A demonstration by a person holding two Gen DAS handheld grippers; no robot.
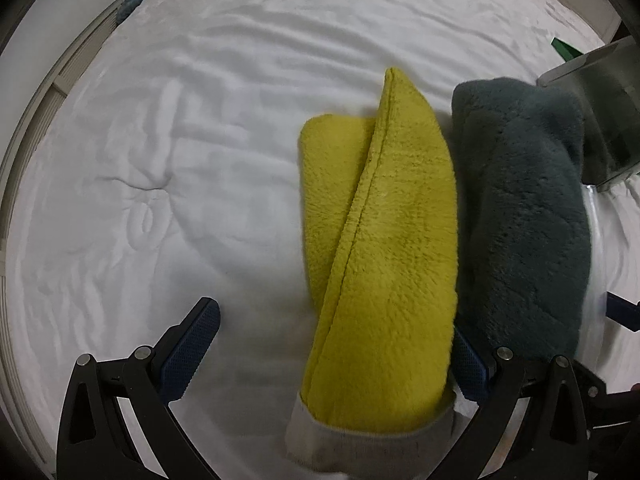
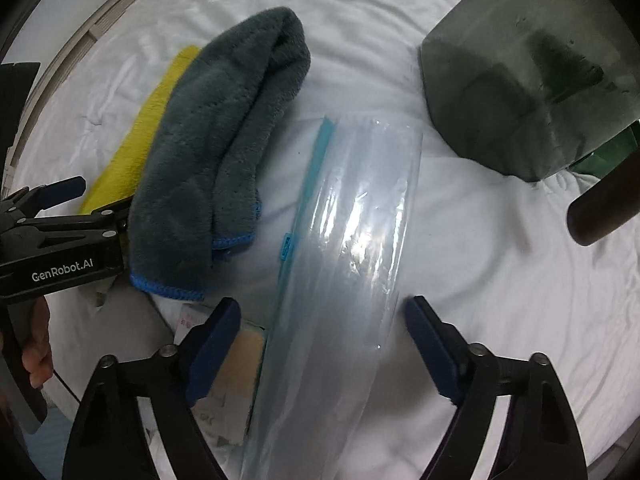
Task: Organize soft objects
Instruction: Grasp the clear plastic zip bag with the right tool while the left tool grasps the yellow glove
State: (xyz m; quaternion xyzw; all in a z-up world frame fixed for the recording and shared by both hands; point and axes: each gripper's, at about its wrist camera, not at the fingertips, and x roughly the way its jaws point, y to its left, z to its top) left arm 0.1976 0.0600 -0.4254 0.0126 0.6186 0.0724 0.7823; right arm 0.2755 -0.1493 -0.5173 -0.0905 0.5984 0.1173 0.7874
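Observation:
A folded yellow fleece towel [image 1: 380, 240] lies on the white bed sheet [image 1: 180, 140], with a dark teal towel [image 1: 524, 216] right beside it. My left gripper [image 1: 336, 344] is open, its jaws either side of the yellow towel's near end. In the right wrist view the teal towel [image 2: 224, 132] with blue edging lies over the yellow one [image 2: 132, 148]. My right gripper [image 2: 324, 344] is open and straddles a clear zip bag [image 2: 344, 264] with a blue seal strip. The left gripper's body [image 2: 60, 240] shows at the left.
A grey fabric storage box [image 2: 520, 68] stands at the back right; it also shows in the left wrist view [image 1: 604, 112]. A tan card and paper [image 2: 236, 364] lie under the bag's near left. The bed's edge and a slatted frame [image 1: 60, 80] run along the left.

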